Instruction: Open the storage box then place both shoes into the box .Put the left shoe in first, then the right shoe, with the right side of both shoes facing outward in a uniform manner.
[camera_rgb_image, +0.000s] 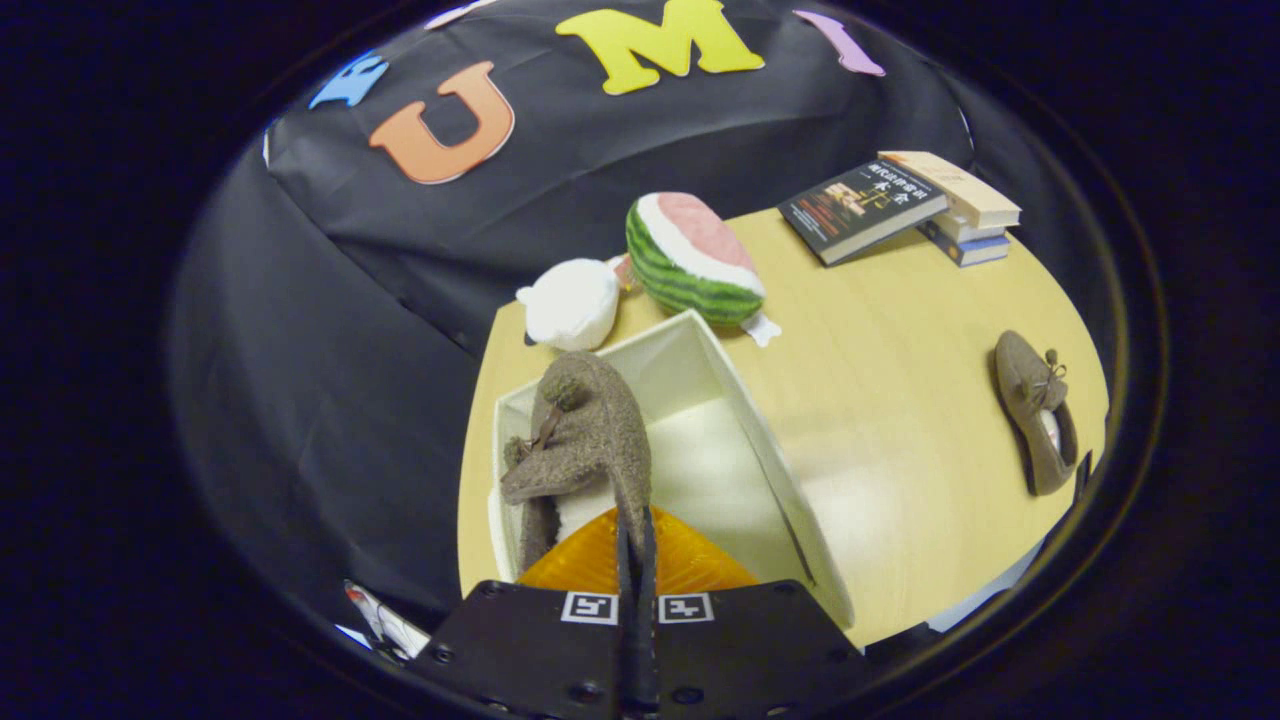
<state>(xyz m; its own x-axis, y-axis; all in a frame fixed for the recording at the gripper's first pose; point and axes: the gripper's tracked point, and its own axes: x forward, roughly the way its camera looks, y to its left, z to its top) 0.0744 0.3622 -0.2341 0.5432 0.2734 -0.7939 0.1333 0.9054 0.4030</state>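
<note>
We hold 1 brown shoe (585, 440) by its edge in nearly closed jaws over the open storage box (765, 440); thin pinch, it may slip or land facing the wrong way.

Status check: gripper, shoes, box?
Gripper shut on first shoe, held over open storage box. Second shoe on table. Nothing blocking.

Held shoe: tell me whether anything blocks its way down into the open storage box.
Nothing visible does. The gripper is shut on the brown shoe, which hangs over the open storage box. The bare white box floor shows beside it. The plush watermelon and white plush toy sit beyond the box's far wall.
</note>
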